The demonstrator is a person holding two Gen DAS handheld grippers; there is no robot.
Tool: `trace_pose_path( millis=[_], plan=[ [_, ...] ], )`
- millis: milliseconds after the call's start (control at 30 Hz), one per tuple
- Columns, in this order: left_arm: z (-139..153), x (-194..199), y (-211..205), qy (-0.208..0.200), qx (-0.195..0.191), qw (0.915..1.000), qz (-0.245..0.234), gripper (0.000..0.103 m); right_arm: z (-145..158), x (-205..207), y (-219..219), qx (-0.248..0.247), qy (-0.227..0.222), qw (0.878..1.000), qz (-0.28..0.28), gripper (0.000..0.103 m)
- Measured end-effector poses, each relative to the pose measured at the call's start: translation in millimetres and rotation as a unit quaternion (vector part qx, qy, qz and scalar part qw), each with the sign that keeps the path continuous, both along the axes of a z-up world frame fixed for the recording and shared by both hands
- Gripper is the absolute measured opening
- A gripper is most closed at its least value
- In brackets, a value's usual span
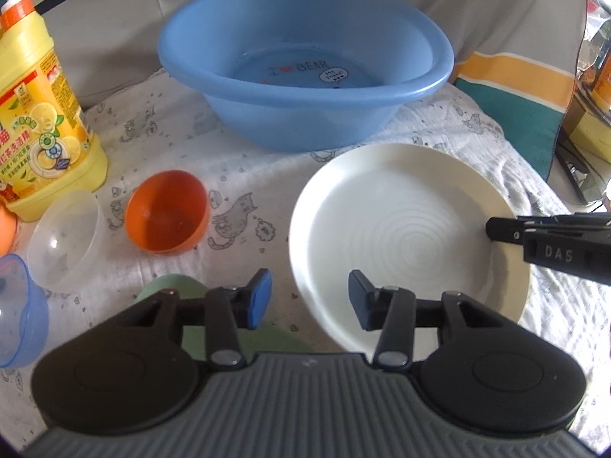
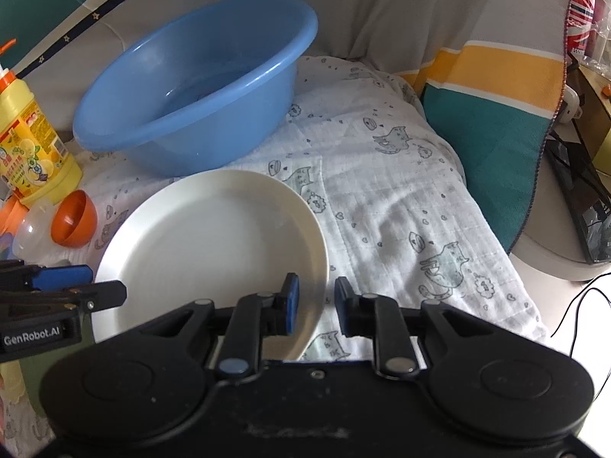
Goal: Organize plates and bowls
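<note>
"I BEAR" print inside blue basin (image 1: 305, 65) ahead of left tongs (image 1: 310, 301), agape beside white plate (image 1: 401, 229); "GenRobot.AI" only right-view, right tongs (image 2: 317, 307) parted astride plate rim.

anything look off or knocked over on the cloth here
The orange bowl and the clear bowl lie tipped on their sides on the cloth, left of the white plate, mouths sideways. Nothing looks spilled or broken.
</note>
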State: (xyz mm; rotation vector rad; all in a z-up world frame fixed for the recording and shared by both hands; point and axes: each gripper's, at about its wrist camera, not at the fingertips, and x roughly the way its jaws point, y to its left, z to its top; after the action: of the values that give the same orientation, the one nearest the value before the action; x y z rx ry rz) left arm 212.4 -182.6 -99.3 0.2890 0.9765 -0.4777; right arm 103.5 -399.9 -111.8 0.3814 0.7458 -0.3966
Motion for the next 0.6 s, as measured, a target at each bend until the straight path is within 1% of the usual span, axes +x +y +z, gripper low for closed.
trace_pose_path(
  millis=[33, 133, 200, 233, 267, 300, 333, 367, 467, 600],
  plan=[
    [-2, 1, -1, 0.001, 0.002, 1.0000, 0.001, 0.051, -1, 0, 0, 0.000, -0.003, 1.000, 0.001, 0.022],
    [-7, 3, -5, 0.013, -0.001, 0.9999, 0.000, 0.051, -1, 1, 4, -0.003, -0.007, 1.000, 0.003, 0.022],
    [-7, 0, -8, 0.014, -0.006, 0.9998, -0.009, 0.043, -1, 3, 9, -0.013, -0.008, 1.000, 0.003, 0.022],
    [-6, -3, -9, 0.009, 0.001, 0.9999, -0.006, 0.044, 0, 4, 13, -0.021, -0.008, 1.000, 0.003, 0.020],
    [-5, -5, -10, 0.005, 0.003, 1.0000, -0.006, 0.043, 1, 4, 16, -0.026, -0.008, 1.000, 0.000, 0.019],
    [-3, -7, -9, 0.005, 0.003, 1.0000, -0.006, 0.041, 1, 3, 17, -0.026, -0.006, 1.000, -0.003, 0.019],
    [-2, -9, -7, 0.006, 0.002, 1.0000, -0.005, 0.036, 2, 1, 18, -0.025, -0.006, 1.000, -0.008, 0.019],
    [0, -11, -4, 0.009, -0.001, 1.0000, -0.003, 0.034, 3, -1, 19, -0.025, -0.007, 1.000, -0.012, 0.019],
    [11, -20, 3, 0.004, -0.007, 1.0000, 0.001, 0.034, 11, -10, 23, -0.029, -0.011, 0.999, -0.015, 0.019],
    [33, -37, 14, -0.010, -0.016, 0.9998, 0.007, 0.034, 31, -27, 37, -0.042, -0.023, 0.999, -0.016, 0.019]
  ],
)
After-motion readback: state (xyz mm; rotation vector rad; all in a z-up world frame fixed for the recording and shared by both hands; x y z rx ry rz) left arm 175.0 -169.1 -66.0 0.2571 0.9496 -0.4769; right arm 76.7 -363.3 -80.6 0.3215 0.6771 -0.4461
